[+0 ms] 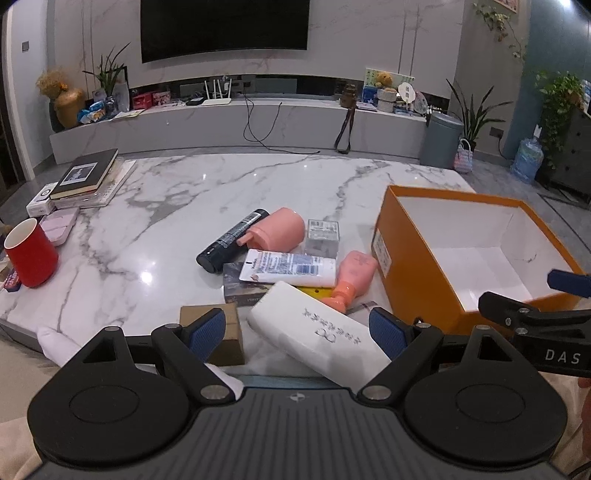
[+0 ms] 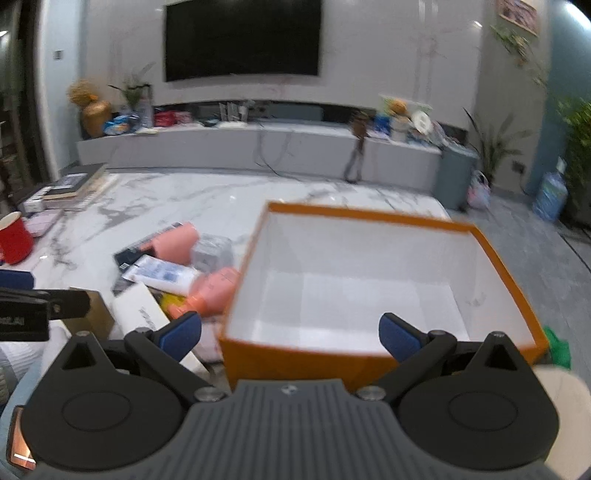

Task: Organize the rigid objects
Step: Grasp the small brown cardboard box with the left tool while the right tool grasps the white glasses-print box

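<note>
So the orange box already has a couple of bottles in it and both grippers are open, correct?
Not quite. The orange box is empty, as the right wrist view shows; the bottles lie on the table beside it. Both the left gripper and right gripper are open.

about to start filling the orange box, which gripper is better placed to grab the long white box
Left. The left gripper is open with the long white box between its fingers; the right gripper is open over the orange box.

Marble-veined wall (image 1: pixel 369 44) w/ dark TV (image 1: pixel 223 27) above a long low console (image 1: pixel 207 123). Potted plants (image 1: pixel 474 110) at right; grey floor (image 1: pixel 495 177).
</note>
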A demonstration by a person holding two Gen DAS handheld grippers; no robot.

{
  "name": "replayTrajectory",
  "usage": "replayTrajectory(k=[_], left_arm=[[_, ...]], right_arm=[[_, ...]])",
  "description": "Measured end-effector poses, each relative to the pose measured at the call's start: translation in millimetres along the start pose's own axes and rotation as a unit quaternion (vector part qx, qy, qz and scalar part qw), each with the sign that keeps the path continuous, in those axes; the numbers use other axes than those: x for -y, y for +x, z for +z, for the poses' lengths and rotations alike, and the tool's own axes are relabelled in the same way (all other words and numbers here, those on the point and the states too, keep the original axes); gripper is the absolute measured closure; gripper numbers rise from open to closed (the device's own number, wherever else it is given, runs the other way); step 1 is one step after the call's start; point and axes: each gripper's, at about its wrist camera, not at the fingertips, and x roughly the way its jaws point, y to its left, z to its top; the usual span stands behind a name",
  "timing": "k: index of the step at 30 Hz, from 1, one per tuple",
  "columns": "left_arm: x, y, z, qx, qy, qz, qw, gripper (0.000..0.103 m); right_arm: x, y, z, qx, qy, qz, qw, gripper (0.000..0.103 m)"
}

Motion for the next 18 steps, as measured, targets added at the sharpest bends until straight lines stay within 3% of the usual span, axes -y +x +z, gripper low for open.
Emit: replayTrajectory(k=[6, 8, 11, 13, 18], left_arm=[[-15.7, 7.5, 9.3, -0.02, 0.004, 0.009, 0.9998, 0.001], [-20.0, 11.8, 10.4, -0.03, 0.011, 0.007, 0.9995, 0.002], [-30.8, 21.3, 10.7, -0.056, 0.001, -0.009, 0.9984, 0.019], [-40.5, 30.7, 11.9, -0.083, -0.006, -0.024, 0.9963, 0.028], [-56.0, 51.1, 13.9, -0.129, 0.043, -0.027, 0.9903, 0.029]], right_arm=[[-25.8, 13.0, 19.9, 0.016, -0.068, 0.068, 0.995, 0.003], [-39.0, 21.7, 26.2, 0.014, -0.103, 0.086, 0.991, 0.011], [-56.2, 36.5, 34.4, -0.002, -0.144, 0.117, 0.983, 0.024], [-66.2, 46.9, 37.4, -0.013, -0.17, 0.135, 0.976, 0.026], [-89.3, 73.8, 40.5, -0.067, -0.216, 0.183, 0.957, 0.029]])
